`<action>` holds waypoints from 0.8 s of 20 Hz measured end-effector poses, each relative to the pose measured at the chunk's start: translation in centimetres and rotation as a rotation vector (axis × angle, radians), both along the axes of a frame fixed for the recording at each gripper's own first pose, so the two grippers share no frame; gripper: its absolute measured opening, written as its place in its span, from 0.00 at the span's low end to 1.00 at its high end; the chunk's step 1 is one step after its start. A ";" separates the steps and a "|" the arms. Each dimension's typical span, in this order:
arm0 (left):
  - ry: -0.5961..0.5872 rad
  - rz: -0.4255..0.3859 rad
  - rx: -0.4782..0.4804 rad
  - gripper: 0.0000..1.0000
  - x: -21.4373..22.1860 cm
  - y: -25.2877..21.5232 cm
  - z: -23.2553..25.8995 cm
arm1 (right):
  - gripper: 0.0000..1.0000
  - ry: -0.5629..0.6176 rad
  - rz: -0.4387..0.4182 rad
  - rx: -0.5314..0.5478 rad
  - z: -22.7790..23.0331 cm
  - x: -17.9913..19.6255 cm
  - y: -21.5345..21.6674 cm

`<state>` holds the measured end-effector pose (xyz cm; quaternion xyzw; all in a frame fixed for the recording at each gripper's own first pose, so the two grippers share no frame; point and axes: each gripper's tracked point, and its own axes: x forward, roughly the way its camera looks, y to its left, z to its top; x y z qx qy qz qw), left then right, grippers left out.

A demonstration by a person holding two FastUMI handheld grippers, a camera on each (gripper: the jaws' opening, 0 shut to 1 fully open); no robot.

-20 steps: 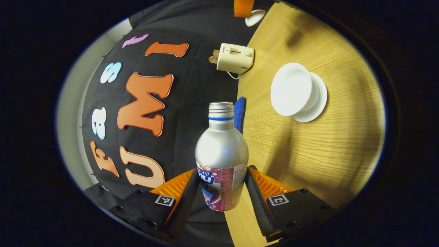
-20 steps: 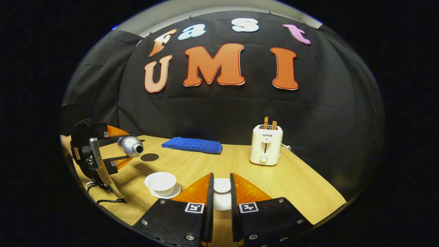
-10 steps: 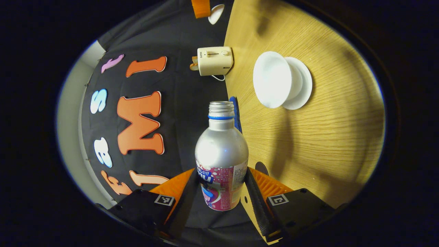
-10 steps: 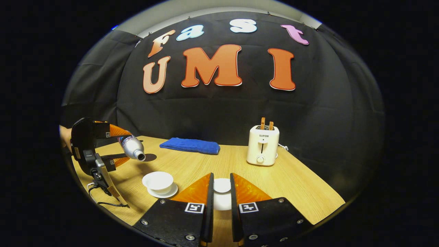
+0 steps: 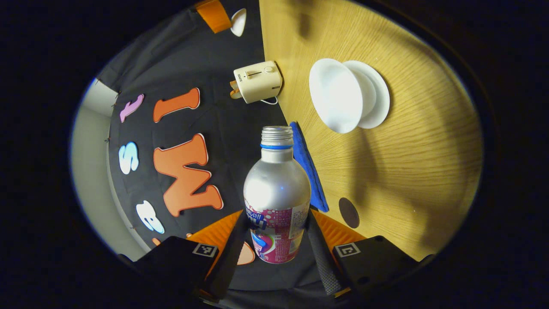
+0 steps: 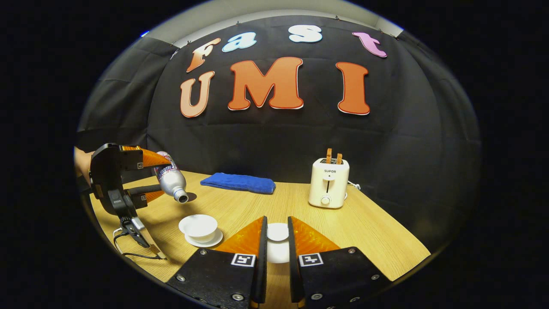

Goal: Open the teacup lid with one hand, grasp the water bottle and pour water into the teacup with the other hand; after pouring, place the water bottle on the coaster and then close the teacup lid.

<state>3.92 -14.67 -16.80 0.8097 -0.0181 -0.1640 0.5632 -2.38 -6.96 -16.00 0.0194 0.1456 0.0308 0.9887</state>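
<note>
My left gripper [image 5: 274, 234] is shut on a silver water bottle [image 5: 277, 189] with a pink label and no cap. In the right gripper view that left gripper [image 6: 148, 178] holds the bottle [image 6: 170, 178] tilted, mouth down, above and left of the white teacup [image 6: 198, 226] on its saucer. The teacup [image 5: 336, 96] stands open on the wooden table [image 5: 407, 163]. A dark round coaster [image 5: 348, 212] lies near the blue cloth. My right gripper [image 6: 277, 240] is shut on the white teacup lid [image 6: 278, 241], held above the table.
A folded blue cloth [image 6: 239, 183] lies at the table's back. A cream toaster [image 6: 329, 183] with two slices stands at the back right. A hand [image 6: 80, 163] holds the left gripper at the left edge, with a cable [image 6: 133, 253] trailing below.
The left gripper has rolled the bottle further, dropping its mouth toward the teacup. The right gripper with the lid has stayed put.
</note>
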 end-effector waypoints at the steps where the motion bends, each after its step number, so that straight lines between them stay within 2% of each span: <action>1: -0.010 -0.007 0.010 0.82 0.0 -0.1 0.2 | 0.23 -0.001 0.001 0.000 0.0 -0.1 0.0; 5: -0.038 -0.034 0.031 0.87 0.2 -0.8 1.1 | 0.22 -0.008 -0.004 0.007 0.2 0.0 -0.2; 8: -0.065 -0.055 0.045 0.82 0.1 -1.2 2.0 | 0.22 -0.004 -0.006 0.020 0.1 -0.2 -0.3; 11: -0.091 -0.065 0.058 0.84 0.4 -1.4 3.1 | 0.23 -0.010 -0.005 0.023 0.2 -0.2 -0.1; 15: -0.120 -0.072 0.078 0.84 0.6 -1.2 4.4 | 0.22 -0.015 -0.001 0.028 0.4 -0.2 -0.2; 16: -0.129 -0.072 0.085 0.81 0.8 -1.2 4.7 | 0.23 -0.019 -0.001 0.030 0.4 -0.1 -0.1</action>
